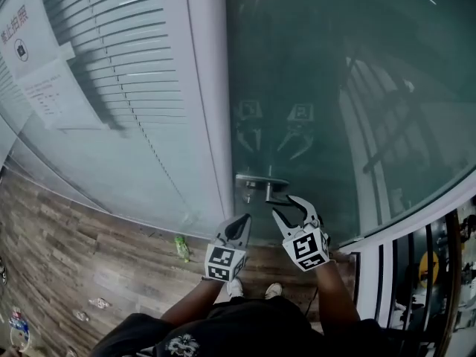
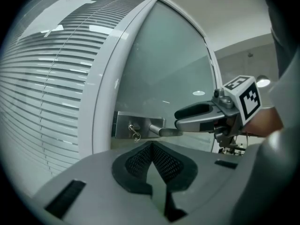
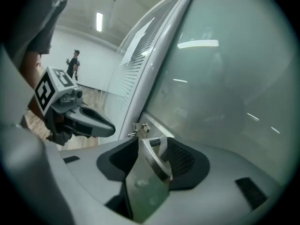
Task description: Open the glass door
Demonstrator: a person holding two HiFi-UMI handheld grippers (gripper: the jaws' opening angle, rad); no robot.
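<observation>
Steel lever handle [image 3: 151,161] is straddled lengthwise by the right gripper [image 1: 288,205], fingers wide apart, not clamped. Left gripper [image 1: 244,222] is seen shut, empty, just beside.

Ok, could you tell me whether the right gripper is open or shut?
Open: the right gripper has its jaws spread wide, with the door handle lying between them, and the pads do not visibly press on it.

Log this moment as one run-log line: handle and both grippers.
right gripper: jaws open, door handle between them | left gripper: jaws shut, empty, short of handle | glass door: looks closed
</observation>
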